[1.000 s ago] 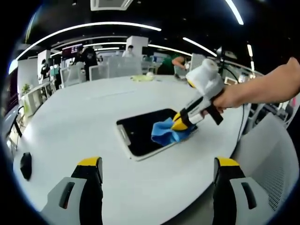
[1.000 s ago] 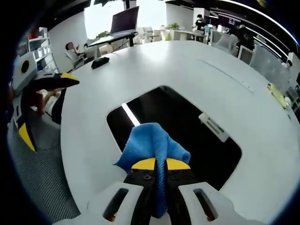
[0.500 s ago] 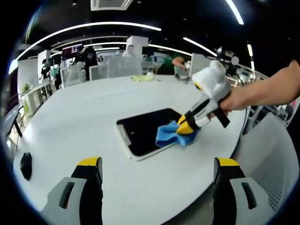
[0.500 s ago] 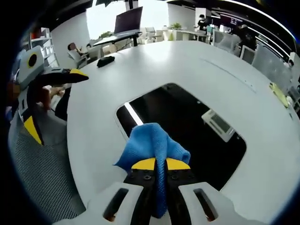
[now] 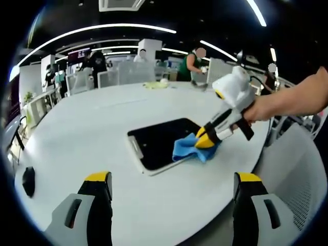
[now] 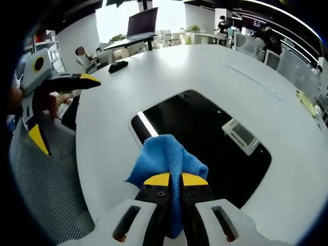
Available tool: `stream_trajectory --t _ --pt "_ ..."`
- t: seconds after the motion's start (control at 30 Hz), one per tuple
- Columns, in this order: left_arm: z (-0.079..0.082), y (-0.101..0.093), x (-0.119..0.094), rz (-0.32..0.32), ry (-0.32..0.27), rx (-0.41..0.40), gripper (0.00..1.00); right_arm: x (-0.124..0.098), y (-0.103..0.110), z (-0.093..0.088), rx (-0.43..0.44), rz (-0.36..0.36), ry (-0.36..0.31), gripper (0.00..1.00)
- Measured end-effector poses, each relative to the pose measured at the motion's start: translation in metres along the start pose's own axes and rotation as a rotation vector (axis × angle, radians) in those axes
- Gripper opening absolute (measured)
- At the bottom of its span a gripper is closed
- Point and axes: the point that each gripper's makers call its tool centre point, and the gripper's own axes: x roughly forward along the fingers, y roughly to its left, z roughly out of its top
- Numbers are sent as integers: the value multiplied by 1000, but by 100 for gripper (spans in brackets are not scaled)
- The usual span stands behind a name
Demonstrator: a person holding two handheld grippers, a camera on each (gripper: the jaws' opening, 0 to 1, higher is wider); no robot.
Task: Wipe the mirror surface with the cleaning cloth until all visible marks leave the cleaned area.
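A round white table in an open office carries the dark mirror. The right gripper pinches the blue cleaning cloth at the mirror's near edge; the left gripper, jaws spread, hovers opposite.

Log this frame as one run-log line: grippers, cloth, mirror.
right gripper: shut on blue cloth | cloth: at mirror edge nearest the person | left gripper: open, hovering off table | marks: cannot tell

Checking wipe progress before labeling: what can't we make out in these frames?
- Marks on the mirror: right gripper view, dark glass reflects ceiling, smudges unreadable.
- Mirror corner under the blue cloth: left gripper view, cloth and right gripper cover it.
- Small dark object at table edge: left gripper view, too small.
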Motion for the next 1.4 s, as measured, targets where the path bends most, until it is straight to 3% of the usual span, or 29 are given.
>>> stream_trajectory --t 0.7,1.4 --pt "-1 2 0 7 3 -1 99 -1 -2 -1 26 38 -2 1" --pt "-1 1 0 5 7 1 99 -14 -18 -17 128 46 6 1"
